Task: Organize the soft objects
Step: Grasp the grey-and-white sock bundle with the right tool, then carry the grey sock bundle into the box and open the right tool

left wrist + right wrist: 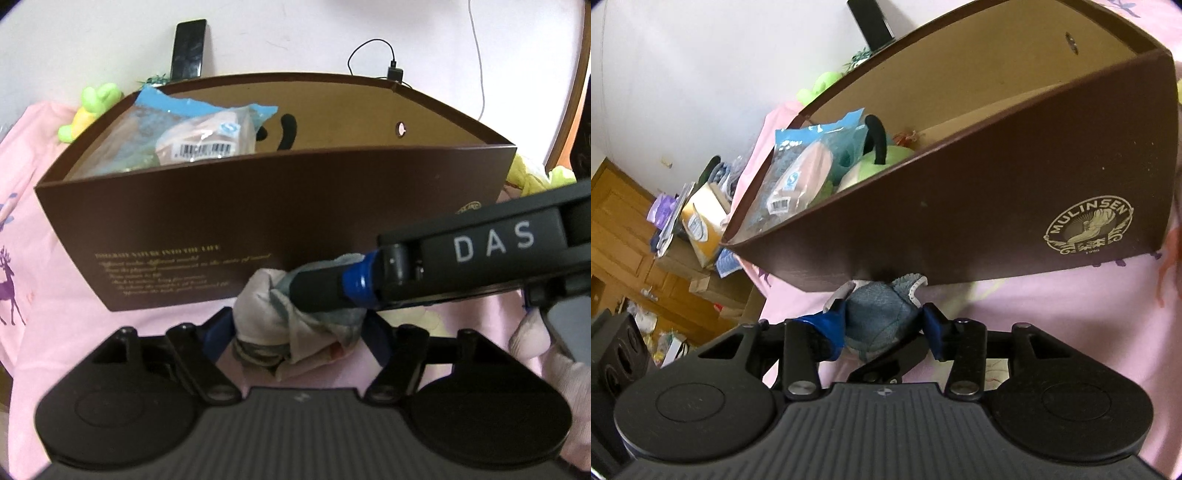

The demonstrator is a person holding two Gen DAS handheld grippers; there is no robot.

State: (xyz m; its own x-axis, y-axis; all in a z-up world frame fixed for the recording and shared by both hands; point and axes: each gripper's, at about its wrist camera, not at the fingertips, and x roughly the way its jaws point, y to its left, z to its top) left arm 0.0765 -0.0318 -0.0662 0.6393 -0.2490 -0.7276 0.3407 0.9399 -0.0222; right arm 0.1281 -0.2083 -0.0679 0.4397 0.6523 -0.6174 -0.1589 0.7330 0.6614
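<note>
A bundle of grey and white socks [295, 321] lies on the pink sheet just in front of a brown cardboard box [277, 206]. My left gripper [297, 332] straddles the bundle, and its blue pads press both sides. My right gripper [317, 291] reaches in from the right, with one black finger laid across the top of the socks. In the right wrist view the blue-grey sock [882, 321] sits between the right gripper [882, 325] fingers, which stand spread beside it. The box [960, 221] holds a blue-wrapped packet [798, 177] and a green plush [882, 158].
The pink sheet [48, 258] covers the bed. A green and yellow plush [92, 107] lies behind the box's left end, and yellow-green cloth [535, 173] lies at its right. A gloved hand [535, 343] holds the right gripper. Cluttered cartons [698, 221] stand beyond the bed.
</note>
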